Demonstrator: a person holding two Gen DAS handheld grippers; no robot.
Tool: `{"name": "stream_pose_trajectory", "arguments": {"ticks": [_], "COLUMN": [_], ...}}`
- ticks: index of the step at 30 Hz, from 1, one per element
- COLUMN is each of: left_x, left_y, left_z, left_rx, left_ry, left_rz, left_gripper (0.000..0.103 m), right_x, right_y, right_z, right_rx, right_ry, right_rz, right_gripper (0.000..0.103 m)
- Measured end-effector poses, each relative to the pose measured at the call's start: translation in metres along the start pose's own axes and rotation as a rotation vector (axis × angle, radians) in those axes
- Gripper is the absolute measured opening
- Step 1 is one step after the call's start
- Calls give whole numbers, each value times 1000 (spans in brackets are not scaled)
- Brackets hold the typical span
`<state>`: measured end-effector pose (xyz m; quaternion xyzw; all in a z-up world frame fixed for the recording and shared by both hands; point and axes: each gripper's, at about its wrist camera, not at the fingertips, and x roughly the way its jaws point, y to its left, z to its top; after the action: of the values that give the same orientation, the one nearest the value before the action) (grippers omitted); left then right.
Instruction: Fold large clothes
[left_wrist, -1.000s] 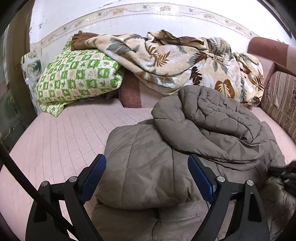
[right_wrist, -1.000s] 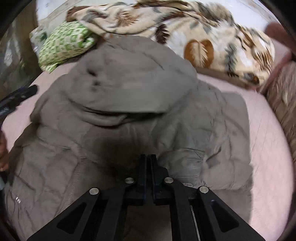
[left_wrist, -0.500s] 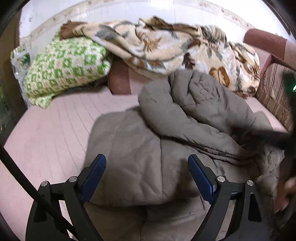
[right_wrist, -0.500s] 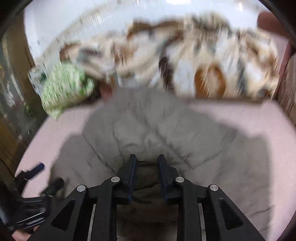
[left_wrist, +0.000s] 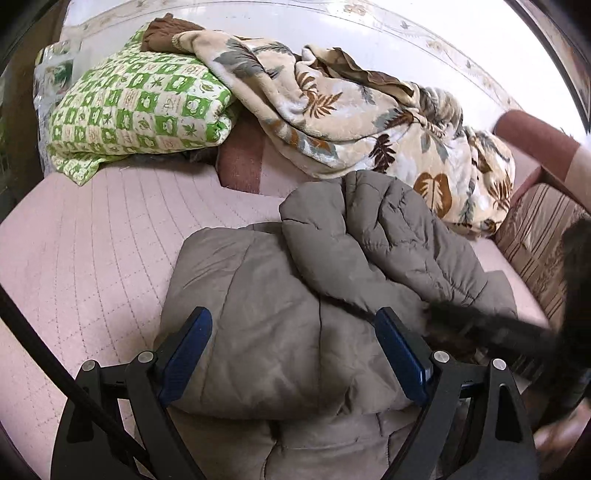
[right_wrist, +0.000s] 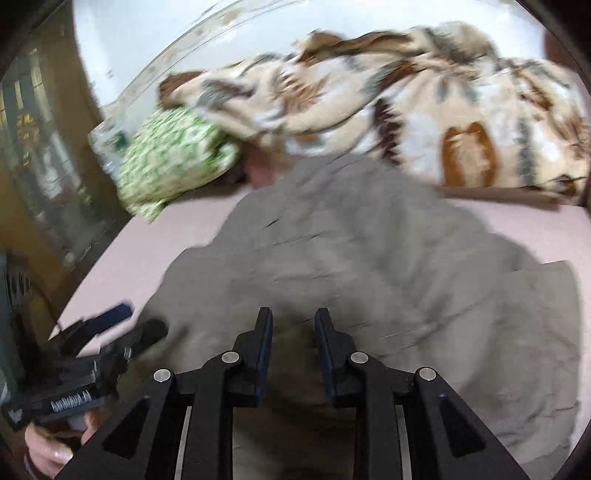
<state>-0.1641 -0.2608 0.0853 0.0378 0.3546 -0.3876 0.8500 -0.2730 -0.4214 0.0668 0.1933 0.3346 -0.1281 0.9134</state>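
A large grey-brown puffer jacket (left_wrist: 288, 317) lies in a folded heap on the pink quilted bed (left_wrist: 92, 258); it also fills the middle of the right wrist view (right_wrist: 369, 258). My left gripper (left_wrist: 293, 354) is wide open and empty, its blue-padded fingers (left_wrist: 184, 350) hovering over the jacket's near part. My right gripper (right_wrist: 293, 332) is partly open with nothing between its fingers, just above the jacket's near edge. The right gripper shows as a dark blur at the right of the left wrist view (left_wrist: 517, 332). The left gripper shows at the lower left of the right wrist view (right_wrist: 107, 332).
A green-and-white checked pillow (left_wrist: 136, 110) and a beige leaf-print blanket (left_wrist: 351, 110) are piled at the back against the white wall. A striped cushion (left_wrist: 535, 236) and a reddish sofa arm (left_wrist: 535, 140) stand at the right. A dark wooden frame (right_wrist: 55, 184) borders the left.
My right gripper opened from shut, letting go of the jacket, and pulled back. The left gripper stayed open and shifted slightly over the jacket.
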Motion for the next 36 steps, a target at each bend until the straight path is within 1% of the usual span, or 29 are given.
{"name": "stream_pose_trajectory", "arguments": {"ticks": [3,5,7,9,12,13,14,16,19,21,23,24,27,28,31,32,33,34,36], "left_x": [9,20,28,30,24,22,22,23,27,35,40,39,31,26,17,15,15,14,18], "left_y": [-1,-6,-8,-11,-15,-17,-19,-22,-33,-40,-42,-42,-40,-37,-35,-35,-36,-36,-39], "left_z": [-2,-6,-9,-12,-11,-11,-12,-13,-18,-24,-29,-30,-25,-22,-17,-17,-16,-16,-17], "left_rx": [7,33,49,63,80,82,86,96,134,176,202,208,189,172,147,141,140,139,151], "left_ry": [32,79,111,115,86,80,76,80,91,115,135,132,103,87,47,36,33,32,49], "left_rz": [9,27,36,42,26,20,11,3,5,43,66,70,41,26,-3,-17,-23,-31,-18], "left_gripper": [89,89,89,89,89,89,89,89,89,89,89,89,89,89,89,89,89,89,89], "right_x": [27,40,40,31,-3,-14,-24,-37,-37,-30,-17,-10,-13,-19,-34,-34,-32,-27,-9], "right_y": [11,14,11,9,1,-6,-13,-29,-50,-59,-64,-67,-62,-58,-40,-35,-28,-23,-16], "right_z": [-18,-28,-27,-22,-11,-8,-6,-5,-11,-24,-35,-38,-34,-31,-24,-23,-24,-26,-33], "right_rx": [-22,-35,-20,-16,-7,5,16,24,46,77,85,93,79,74,40,29,16,8,7], "right_ry": [72,114,117,116,33,8,-19,-45,-25,11,52,71,66,46,-26,-33,-29,-16,35], "right_rz": [28,22,34,43,46,32,-5,-76,-167,-155,-155,-158,-181,-190,-152,-135,-110,-97,-84], "right_gripper": [26,26,26,26,26,27,28,28,28,28,28,28,28,28,29,32,36,37,37]}}
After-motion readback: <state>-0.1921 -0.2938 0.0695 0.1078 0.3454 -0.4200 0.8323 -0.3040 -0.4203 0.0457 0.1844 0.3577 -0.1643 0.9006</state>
